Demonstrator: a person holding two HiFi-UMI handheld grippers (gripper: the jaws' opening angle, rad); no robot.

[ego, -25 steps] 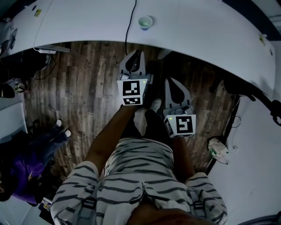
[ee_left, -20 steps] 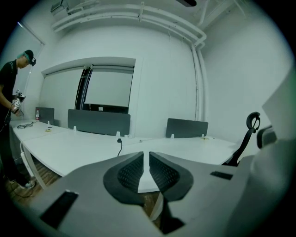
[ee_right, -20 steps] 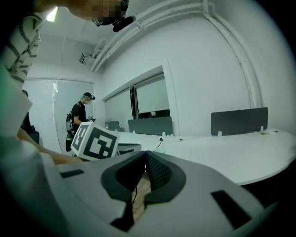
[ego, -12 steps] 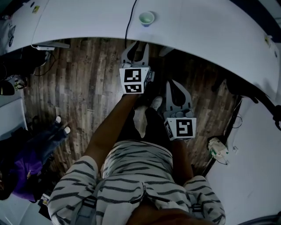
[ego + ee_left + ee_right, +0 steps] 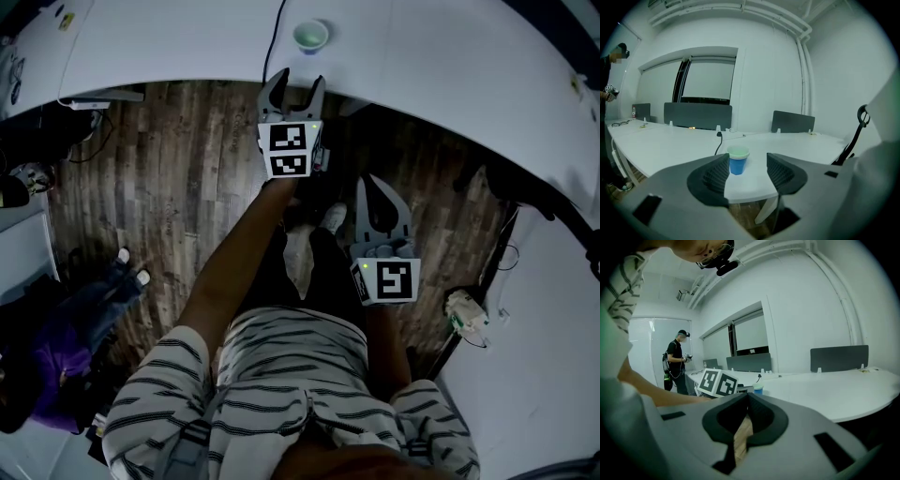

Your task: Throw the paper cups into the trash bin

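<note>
Cup (image 5: 310, 36) upright on the white table (image 5: 169, 47), a little back from the near edge, just right of a black cable (image 5: 275, 52); blue wall, pale rim. Left gripper (image 5: 292, 82) at the table's near edge, aimed at the cup. Jaws just been opening, now wide, nothing pressed between the pads. Cup framed in the gap but farther off, untouched. Right gripper (image 5: 379, 187) nearer the body, over the wood floor, jaws closed together on nothing. No bin in any view.

Step in hand, as judged: reaching for the pick-up, grasp not yet made. Next move probably calls for pushing the left gripper farther in over the table until the pads flank the cup, then closing gently, since thin paper may crush or tip. After that, lifting and finding the bin.
</note>
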